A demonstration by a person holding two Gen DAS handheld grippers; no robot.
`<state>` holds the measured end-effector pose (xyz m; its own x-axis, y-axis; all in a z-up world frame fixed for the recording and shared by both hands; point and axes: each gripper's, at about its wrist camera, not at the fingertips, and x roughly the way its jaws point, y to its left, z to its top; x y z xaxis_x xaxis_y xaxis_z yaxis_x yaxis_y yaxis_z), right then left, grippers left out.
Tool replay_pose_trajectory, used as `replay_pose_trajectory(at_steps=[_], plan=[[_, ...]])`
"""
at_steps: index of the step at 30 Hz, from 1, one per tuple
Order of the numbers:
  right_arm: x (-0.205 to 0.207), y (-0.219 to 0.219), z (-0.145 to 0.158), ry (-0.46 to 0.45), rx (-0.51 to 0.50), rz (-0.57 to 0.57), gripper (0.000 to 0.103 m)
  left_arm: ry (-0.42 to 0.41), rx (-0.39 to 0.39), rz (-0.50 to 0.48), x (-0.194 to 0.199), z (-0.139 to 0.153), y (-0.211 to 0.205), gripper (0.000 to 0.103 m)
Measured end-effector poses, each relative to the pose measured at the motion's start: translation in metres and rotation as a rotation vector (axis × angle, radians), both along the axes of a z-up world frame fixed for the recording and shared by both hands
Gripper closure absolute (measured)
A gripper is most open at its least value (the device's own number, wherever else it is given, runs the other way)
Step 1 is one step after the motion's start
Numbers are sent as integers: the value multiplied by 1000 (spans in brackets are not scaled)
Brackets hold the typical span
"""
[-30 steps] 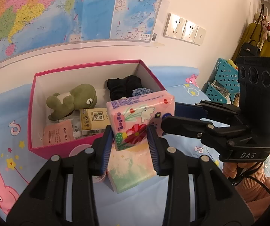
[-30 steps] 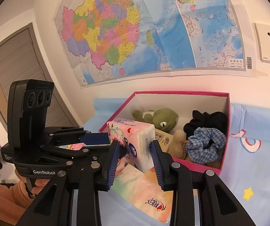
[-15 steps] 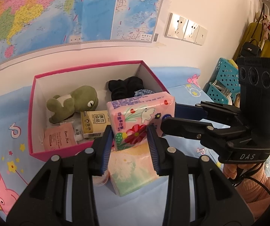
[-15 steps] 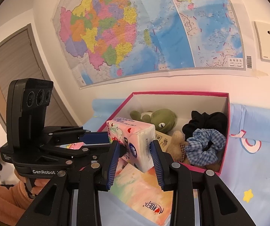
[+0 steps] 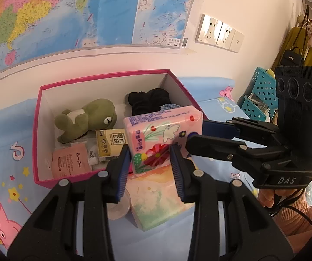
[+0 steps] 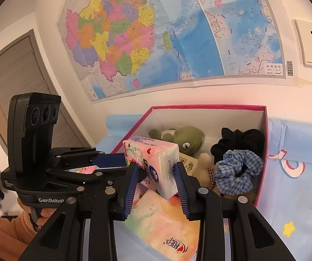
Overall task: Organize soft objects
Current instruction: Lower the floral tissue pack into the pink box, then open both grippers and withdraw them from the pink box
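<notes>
A pink flowered tissue pack [image 5: 162, 139] hangs in the air in front of the pink box [image 5: 37, 134]. My left gripper [image 5: 150, 169] is shut on its near end. My right gripper [image 6: 156, 180] is shut on its other end [image 6: 153, 163]. A second, pastel tissue pack [image 5: 158, 200] lies on the blue sheet right below; it also shows in the right wrist view [image 6: 166, 224]. Inside the box lie a green plush frog [image 5: 88, 117], a black scrunchie [image 5: 149, 100], a blue checked scrunchie [image 6: 238, 169], a tan plush [image 6: 206, 169] and small packets [image 5: 110, 143].
The box stands on a blue cartoon sheet [image 5: 8, 165] against a white wall with a map [image 6: 156, 32]. Teal baskets [image 5: 262, 91] and hanging bags stand at the right. A round clear lid [image 5: 121, 206] lies by the lower pack. A door [image 6: 14, 76] is at the left.
Both grippers have lifted the pink tissue pack slightly and carried it a little closer to the box. The grips have not changed.
</notes>
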<state>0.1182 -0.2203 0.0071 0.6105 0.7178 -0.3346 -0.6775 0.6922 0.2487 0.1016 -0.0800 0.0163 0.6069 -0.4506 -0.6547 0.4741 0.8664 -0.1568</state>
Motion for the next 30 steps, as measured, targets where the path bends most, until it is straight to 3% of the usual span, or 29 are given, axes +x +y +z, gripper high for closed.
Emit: replay_pose_trajectory(at_steps=[18, 30], plan=[[12, 2, 2, 12, 0, -11, 68, 5, 31, 4, 14, 0, -4, 65], [29, 6, 1, 34, 4, -19, 68, 55, 37, 21, 38, -8, -2, 65]])
